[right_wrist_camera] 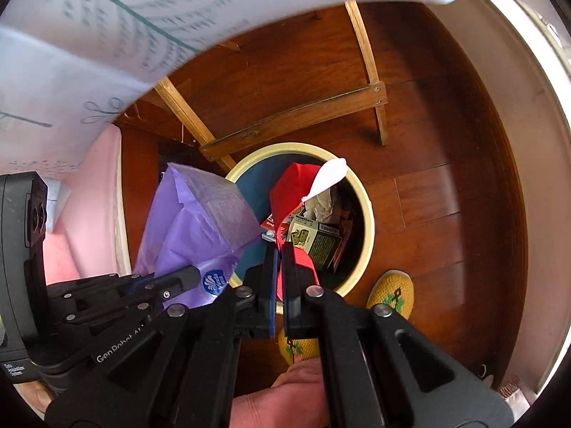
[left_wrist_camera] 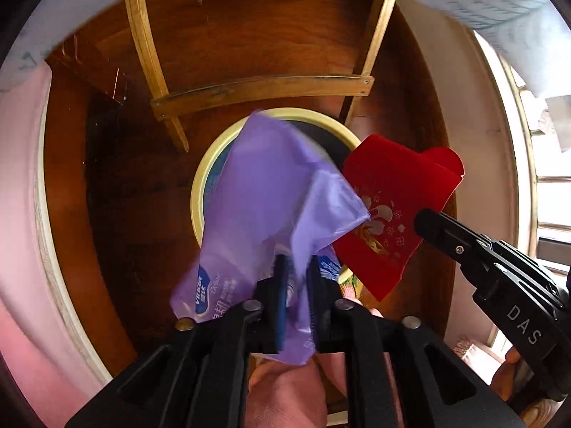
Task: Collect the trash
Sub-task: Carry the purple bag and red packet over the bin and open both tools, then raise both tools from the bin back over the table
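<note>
Under the white patterned tablecloth, dark reddish wooden plank flooring spreads out, with pale wooden table legs and a crossbar standing on it and pink fabric at the side. On that floor sits a round, cream-rimmed waste bin, already holding a small printed carton and crumpled paper.

Over the bin's left edge hangs a crinkly purple plastic tissue wrapper: very light, limp and slippery, best pinched at a bunched edge. It lies between the fingers of the left gripper, whose jaws stand slightly parted, so the hold looks loose. Beside it, a stiff red paper envelope with gold flowers is thin, light and easily creased; the right gripper pinches its lower edge with jaws closed tight. Both pieces hang just above the bin mouth.
</note>
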The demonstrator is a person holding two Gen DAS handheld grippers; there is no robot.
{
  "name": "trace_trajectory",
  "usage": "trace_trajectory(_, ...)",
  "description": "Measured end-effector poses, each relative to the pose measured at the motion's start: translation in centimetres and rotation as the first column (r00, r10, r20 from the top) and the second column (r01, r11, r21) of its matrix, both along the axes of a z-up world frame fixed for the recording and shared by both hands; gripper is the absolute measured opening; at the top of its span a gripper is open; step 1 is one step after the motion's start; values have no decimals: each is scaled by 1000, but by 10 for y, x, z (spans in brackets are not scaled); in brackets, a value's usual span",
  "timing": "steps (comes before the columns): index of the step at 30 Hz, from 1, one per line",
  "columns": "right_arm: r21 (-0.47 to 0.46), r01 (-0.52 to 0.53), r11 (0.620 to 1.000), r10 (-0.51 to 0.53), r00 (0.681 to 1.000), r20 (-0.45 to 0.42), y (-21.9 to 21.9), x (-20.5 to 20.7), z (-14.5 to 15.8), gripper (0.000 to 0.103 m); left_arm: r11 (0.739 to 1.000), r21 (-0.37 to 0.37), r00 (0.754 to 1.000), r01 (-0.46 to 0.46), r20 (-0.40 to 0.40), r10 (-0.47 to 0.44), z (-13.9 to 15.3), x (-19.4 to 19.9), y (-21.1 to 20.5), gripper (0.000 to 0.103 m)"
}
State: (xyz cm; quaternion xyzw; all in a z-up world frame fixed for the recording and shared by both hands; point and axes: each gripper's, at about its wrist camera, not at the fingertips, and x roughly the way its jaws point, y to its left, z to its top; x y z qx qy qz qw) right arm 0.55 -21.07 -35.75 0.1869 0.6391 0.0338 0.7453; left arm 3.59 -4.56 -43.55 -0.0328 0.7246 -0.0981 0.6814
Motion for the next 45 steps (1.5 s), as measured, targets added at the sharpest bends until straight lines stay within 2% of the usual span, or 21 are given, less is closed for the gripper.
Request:
trace_trajectory(1, -1, -3, 1000, 3, 1000, -7, -1, 0, -6, 0, 1000, 9, 1000, 0, -1, 0, -7, 3, -1, 28)
trace_trajectory(3, -6, -9, 1000, 9, 999, -37, 1, 5, -17, 1, 1000, 22, 1000, 5, 1, -5, -14, 4, -1, 39)
trace_trajectory(7, -17, -21, 1000, 20, 999, -49, 5, 9, -24, 1, 999, 40, 1000, 2, 7, -2, -21, 8, 10, 49)
trace_trajectory(12, -20, -23, 1000, 22, 999, -45, 5, 9, -20, 1, 999, 54, 999, -3, 37, 1, -13, 10, 19, 50)
trace_trajectory(19, -29, -37, 999, 36, 999, -26, 4, 4, 14, 1, 998, 32, 996, -56, 78, 53, 29, 13, 27, 50)
trace_trajectory(24, -31, -30, 999, 29, 1000, -10, 2, 0, 51, 1, 998, 7, 991, -68, 115, 67, 78, 13, 31, 50)
trace_trajectory(28, -27, -28, 999, 29, 999, 14, 6, -2, 90, 1, 998, -18, 986, -62, 152, 64, 129, 12, 28, 50)
trace_trajectory(35, -22, -26, 999, 28, 995, 94, 17, -5, 173, 1, 997, -57, 967, -44, 248, 56, 232, 6, 27, 50)
trace_trajectory(45, -11, 0, 1000, 3, 979, 206, 35, -22, 294, 1, 998, -60, 932, -1, 362, 23, 364, -15, 36, 50)
